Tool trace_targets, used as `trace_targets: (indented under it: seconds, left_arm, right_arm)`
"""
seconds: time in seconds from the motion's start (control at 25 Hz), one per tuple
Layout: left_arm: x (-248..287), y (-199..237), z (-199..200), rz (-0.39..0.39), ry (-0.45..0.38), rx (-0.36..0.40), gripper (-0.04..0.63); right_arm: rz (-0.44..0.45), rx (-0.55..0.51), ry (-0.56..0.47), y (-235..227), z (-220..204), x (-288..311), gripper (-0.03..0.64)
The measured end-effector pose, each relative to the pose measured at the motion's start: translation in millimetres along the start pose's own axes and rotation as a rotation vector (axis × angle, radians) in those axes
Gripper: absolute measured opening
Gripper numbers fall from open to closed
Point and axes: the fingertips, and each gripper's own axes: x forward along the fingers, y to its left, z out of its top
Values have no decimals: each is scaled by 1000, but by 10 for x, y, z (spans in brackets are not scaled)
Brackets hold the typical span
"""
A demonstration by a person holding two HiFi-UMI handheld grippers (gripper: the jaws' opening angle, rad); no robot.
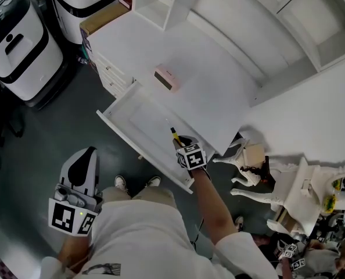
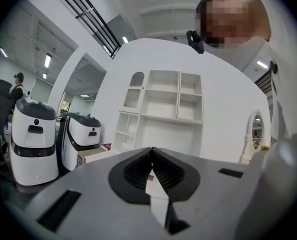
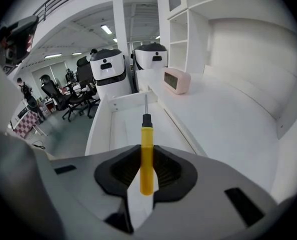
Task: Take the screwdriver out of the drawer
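Observation:
The screwdriver has a yellow handle, a black collar and a thin metal shaft. My right gripper is shut on its handle, with the shaft pointing away over the open white drawer. In the head view the screwdriver sticks out of my right gripper, above the pulled-out drawer near its right end. My left gripper is held low at the left over the dark floor, away from the drawer. In the left gripper view its jaws are shut with nothing between them.
A pink box lies on the white desk top behind the drawer. White shelving stands at the back. Two white machines stand on the floor at the left. A white chair and small table are at the right.

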Motion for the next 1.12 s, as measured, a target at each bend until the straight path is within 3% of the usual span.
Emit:
trace_targets:
  seconds: [0.36,0.6,1.12]
  left_arm:
    - [171,-19,228,-57,-60,24,15]
    - [271,33,377,-66,-97,39,15]
    - [446,28,799,-60,-184,82,15]
  right_arm:
    - [-76,128,-169,-188,269,-625,86]
    - [-136,211,-360,-366,634,-1245,86]
    - [-198,167,-827,-478,1762,-2949,86]
